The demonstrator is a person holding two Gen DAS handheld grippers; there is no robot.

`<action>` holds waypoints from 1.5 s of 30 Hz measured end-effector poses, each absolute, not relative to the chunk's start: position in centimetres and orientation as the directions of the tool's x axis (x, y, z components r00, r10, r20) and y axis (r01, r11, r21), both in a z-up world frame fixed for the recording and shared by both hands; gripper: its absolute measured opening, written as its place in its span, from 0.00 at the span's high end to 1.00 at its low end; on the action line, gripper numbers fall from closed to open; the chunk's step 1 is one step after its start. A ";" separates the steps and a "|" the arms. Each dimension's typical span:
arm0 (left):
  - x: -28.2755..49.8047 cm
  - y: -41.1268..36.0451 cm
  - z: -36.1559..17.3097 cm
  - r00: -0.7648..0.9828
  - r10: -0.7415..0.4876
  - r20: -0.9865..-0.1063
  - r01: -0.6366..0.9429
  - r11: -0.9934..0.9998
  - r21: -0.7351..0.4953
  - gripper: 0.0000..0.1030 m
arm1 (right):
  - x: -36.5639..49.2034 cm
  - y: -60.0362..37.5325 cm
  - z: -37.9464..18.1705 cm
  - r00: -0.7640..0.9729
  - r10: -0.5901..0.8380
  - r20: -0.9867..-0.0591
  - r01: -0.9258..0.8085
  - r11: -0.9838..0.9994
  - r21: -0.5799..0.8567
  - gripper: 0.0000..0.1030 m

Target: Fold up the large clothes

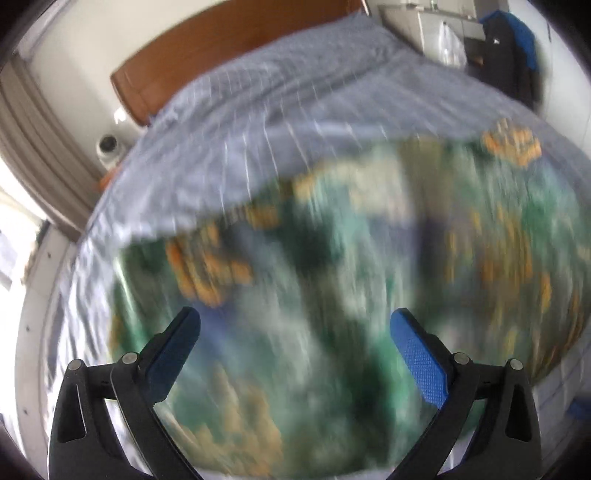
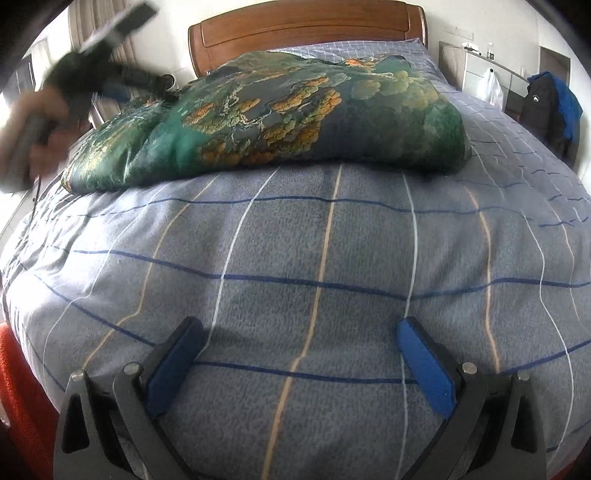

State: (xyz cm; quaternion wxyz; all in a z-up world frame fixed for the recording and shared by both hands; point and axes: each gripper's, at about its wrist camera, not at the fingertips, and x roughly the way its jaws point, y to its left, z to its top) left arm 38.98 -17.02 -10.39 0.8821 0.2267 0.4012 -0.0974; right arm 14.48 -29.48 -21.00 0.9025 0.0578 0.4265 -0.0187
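Across the bed (image 2: 314,258) lies the garment (image 2: 273,118), long axis crosswise; both claws spread.

Both grippers gape empty: left gripper (image 1: 295,321) above the garment (image 2: 280,114), right gripper (image 2: 299,332) over the bed (image 2: 332,258).

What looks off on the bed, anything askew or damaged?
No damage visible. The green-and-orange garment lies bunched in a rumpled heap on the checked bedspread near the headboard, not spread flat. Both grippers, left and right, are open and empty.
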 end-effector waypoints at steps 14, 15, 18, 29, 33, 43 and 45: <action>47.5 -17.8 -14.2 0.524 0.045 -0.850 0.224 0.956 0.189 0.01 | 14.4 -29.7 -20.9 0.629 0.046 -0.776 0.050 0.994 0.100 0.00; 45.8 -17.3 -13.4 0.529 0.003 -0.849 0.240 0.959 0.153 0.01 | 14.5 -29.8 -20.9 0.628 0.049 -0.777 0.046 0.994 0.100 0.00; 40.6 -16.2 -13.6 0.565 -0.038 -0.824 0.279 0.949 0.147 0.00 | 14.5 -29.9 -20.8 0.624 0.062 -0.779 0.037 0.993 0.109 0.00; 38.5 -13.6 -11.1 0.624 -0.068 -0.779 0.279 0.950 0.141 0.01 | 14.5 -41.1 -12.9 0.780 0.282 -0.558 0.098 0.827 0.554 0.00; 40.1 -12.1 -12.1 0.594 -0.059 -0.802 0.236 0.966 0.104 0.01 | 21.0 -47.7 -12.9 0.794 0.322 -0.515 0.137 0.732 0.668 0.00; 41.2 -14.2 -17.9 0.557 0.006 -0.830 0.223 0.962 0.156 0.00 | 31.1 -48.1 -19.4 0.643 0.522 -0.560 0.224 0.572 0.789 0.44; 41.5 -14.0 -18.0 0.549 -0.004 -0.836 0.228 0.963 0.144 0.00 | 30.5 -47.7 -17.3 0.683 0.542 -0.488 0.175 0.528 0.831 0.51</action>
